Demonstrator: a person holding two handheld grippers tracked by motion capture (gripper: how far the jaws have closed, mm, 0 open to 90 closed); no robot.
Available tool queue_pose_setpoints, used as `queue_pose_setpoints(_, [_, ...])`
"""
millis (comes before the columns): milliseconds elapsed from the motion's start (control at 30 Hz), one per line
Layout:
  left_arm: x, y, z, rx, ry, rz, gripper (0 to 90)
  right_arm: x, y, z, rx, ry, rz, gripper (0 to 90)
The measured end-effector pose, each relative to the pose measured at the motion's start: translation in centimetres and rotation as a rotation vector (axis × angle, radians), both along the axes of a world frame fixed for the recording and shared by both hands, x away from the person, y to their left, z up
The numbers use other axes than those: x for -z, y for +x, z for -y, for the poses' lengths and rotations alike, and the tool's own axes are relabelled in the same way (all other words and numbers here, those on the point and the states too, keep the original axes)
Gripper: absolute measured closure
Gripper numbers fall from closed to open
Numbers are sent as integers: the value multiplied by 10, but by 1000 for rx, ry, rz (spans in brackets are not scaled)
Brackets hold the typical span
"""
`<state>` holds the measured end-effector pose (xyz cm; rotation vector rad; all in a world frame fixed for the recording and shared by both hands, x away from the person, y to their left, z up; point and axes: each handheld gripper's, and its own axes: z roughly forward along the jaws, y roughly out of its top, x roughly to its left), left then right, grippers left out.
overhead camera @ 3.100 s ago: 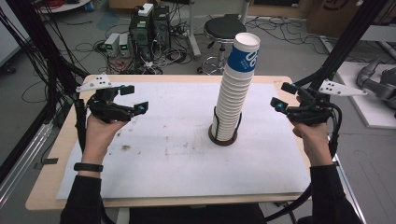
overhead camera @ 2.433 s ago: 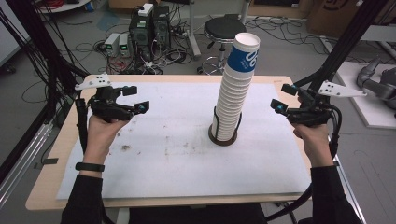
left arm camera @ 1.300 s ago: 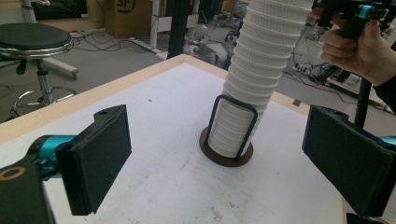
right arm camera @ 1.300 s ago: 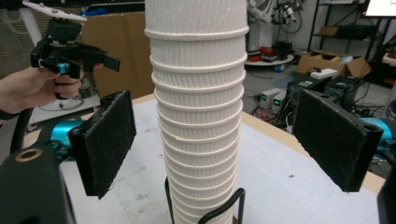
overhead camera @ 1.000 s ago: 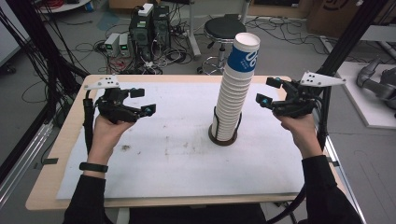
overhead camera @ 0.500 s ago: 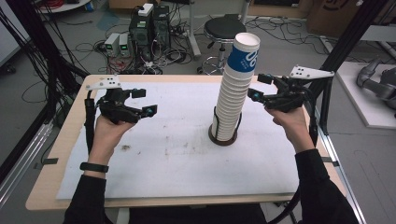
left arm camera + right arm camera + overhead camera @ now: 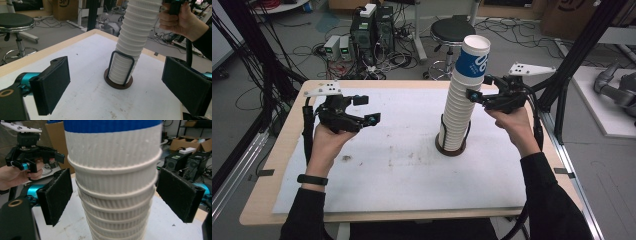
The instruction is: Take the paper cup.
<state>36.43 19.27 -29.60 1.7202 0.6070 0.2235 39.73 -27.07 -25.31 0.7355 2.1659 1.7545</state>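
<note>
**Right tool lines up on the cup stack**

Near the 1 o'clock part of the surface (image 7: 377, 195) stands a tall stack of paper cups (image 7: 464, 100). It sits in a dark round holder (image 7: 450, 147) with wire loops, so it will not tip. The right tool (image 7: 478, 93) is at 3 o'clock of the stack, jaws wide apart on both sides of the upper cups and not pressing yet, ready to take one, I think. The left tool (image 7: 364, 110) waits at 9 o'clock, well apart, jaws spread and holding nothing. A moment ago the right tool was farther from the stack; the left has stayed put.
</note>
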Motion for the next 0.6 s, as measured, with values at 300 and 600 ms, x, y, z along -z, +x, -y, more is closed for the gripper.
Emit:
queue_pose_setpoints(300, [0, 0, 2, 3, -1, -1, 79, 2, 5, -7, 6, -6, -18, 134])
queue_pose_setpoints(600, [-1, -1, 5, 9, -2, 5, 79, 2, 5, -7, 5, -19, -10, 138])
